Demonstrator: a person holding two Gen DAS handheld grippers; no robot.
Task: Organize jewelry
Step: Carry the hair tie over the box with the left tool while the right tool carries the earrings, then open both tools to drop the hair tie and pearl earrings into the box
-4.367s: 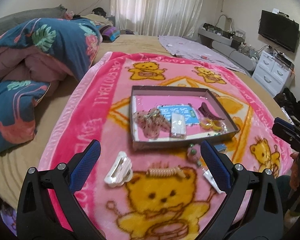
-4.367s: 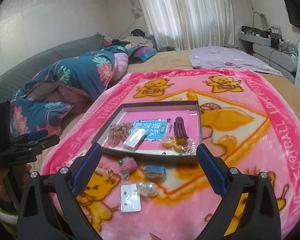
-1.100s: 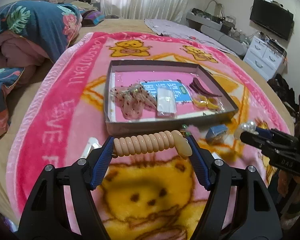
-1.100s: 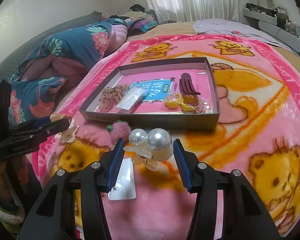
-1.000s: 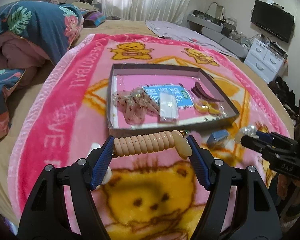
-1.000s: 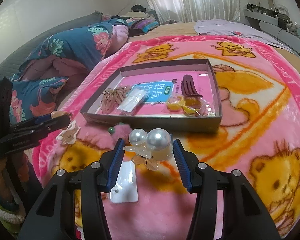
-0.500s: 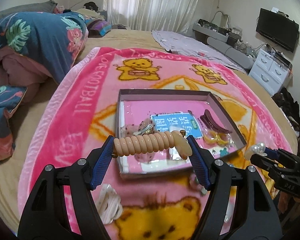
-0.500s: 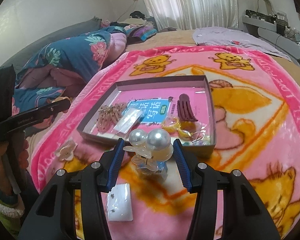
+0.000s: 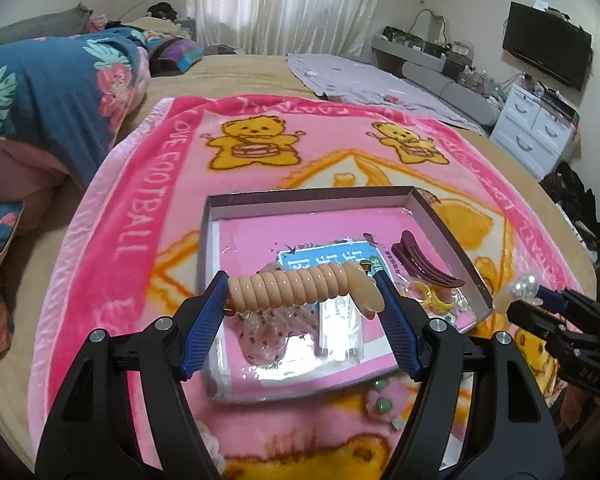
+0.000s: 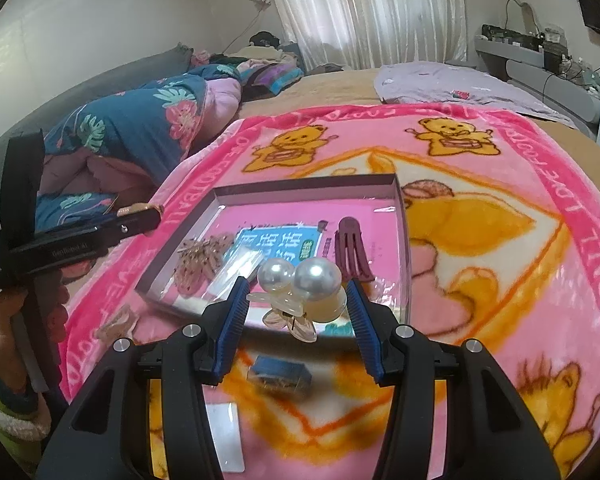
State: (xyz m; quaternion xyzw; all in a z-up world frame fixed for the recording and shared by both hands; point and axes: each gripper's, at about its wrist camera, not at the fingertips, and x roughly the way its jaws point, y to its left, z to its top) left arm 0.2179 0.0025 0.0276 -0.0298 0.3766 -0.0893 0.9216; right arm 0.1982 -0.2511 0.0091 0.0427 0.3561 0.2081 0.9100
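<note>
Your left tool (image 9: 302, 292) clamps a spiral hair clip (image 9: 300, 289) and your right tool (image 10: 296, 294) a pearl clip (image 10: 300, 286), both above the tray (image 9: 440, 216). Several pieces already lie in the tray; in front of it a pompom tie (image 9: 382, 398), blue box (image 10: 280, 374) and earring card (image 10: 225, 436) remain on the blanket (image 9: 140, 208).

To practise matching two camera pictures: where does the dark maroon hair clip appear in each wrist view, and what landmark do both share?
Left wrist view: the maroon hair clip lies in the tray's right part, right of centre in the picture.
Right wrist view: the clip lies just above centre, behind the pearl clip.
Shared landmark: the blue card beside it in the tray.
</note>
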